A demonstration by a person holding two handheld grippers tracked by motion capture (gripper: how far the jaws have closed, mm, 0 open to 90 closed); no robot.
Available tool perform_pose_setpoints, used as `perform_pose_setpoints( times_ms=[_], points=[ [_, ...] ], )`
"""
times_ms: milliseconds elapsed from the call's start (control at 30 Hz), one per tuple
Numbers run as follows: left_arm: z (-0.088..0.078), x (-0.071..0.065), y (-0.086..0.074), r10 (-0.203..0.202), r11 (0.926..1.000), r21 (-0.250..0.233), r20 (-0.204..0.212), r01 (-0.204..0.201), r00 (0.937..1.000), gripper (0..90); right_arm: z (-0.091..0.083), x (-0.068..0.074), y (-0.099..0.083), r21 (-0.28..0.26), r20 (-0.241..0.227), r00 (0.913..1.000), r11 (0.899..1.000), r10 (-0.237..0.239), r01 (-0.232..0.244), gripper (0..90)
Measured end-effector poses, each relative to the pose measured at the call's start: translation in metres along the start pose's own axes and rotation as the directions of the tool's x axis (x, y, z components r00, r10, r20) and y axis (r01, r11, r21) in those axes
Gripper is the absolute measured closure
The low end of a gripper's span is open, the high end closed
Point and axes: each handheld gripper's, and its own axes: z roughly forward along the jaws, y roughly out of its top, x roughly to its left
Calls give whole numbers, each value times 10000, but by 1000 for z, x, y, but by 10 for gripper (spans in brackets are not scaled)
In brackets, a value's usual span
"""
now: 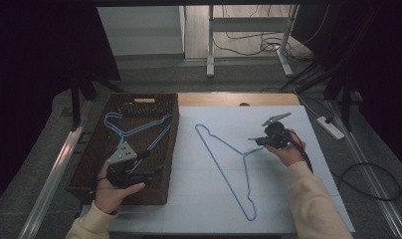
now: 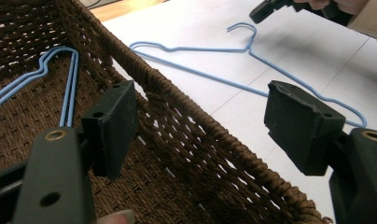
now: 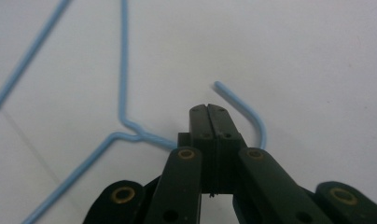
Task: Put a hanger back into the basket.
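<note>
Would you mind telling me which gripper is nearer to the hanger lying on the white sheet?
Right. The right gripper is shut at the neck of the hanger, by its hook. The left gripper hangs open over the basket, off to the hanger's side.

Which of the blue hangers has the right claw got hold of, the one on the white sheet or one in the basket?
The blue hanger on the white sheet: the right claw is shut at its hook. The others lie inside the wicker basket.

Left tool [image 1: 148, 175] gapes wide — right tool [image 3: 209, 111] pressed tight together.
</note>
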Motion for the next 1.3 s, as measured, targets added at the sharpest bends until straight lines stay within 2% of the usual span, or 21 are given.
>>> perform_pose_setpoints(
  times_ms=[133, 167, 367, 600, 767, 1033, 1200, 1300],
  points=[
    [0, -1, 0, 31, 10000, -14, 33, -31, 10000, 264, 9, -5, 3, 388, 214, 9996, 9991, -183, 175, 900],
    [1, -1, 0, 46, 10000, 0, 55, -46, 10000, 264, 14, -6, 3, 688, 315, 9991, 9973, -290, 268, 900],
    [1, -1, 0, 39, 10000, 27, 58, -39, 10000, 264, 21, -10, -2, 1175, 521, 9977, 9924, -424, 361, 900],
    [2, -1, 0, 50, 10000, 6, 18, -50, 10000, 264, 23, -12, -4, 1263, 414, 9983, 9914, -411, 355, 900],
    [1, -2, 0, 56, 10000, 20, 43, -56, 10000, 264, 18, -11, -6, 1614, 435, 9984, 9865, -358, 284, 900],
    [2, -4, 1, 107, 9999, 37, 67, -108, 9999, 265, 5, -1, -16, 2434, 199, 9977, 9682, -651, 583, 900],
    [1, -4, 1, 106, 9999, 7, 54, -106, 9999, 265, -2, 8, -23, 2721, 65, 9973, 9598, -735, 690, 900],
    [1, -3, 1, 106, 9999, 22, 39, -107, 9999, 265, -6, 12, -29, 2719, -37, 9978, 9601, -666, 651, 900]
  ],
)
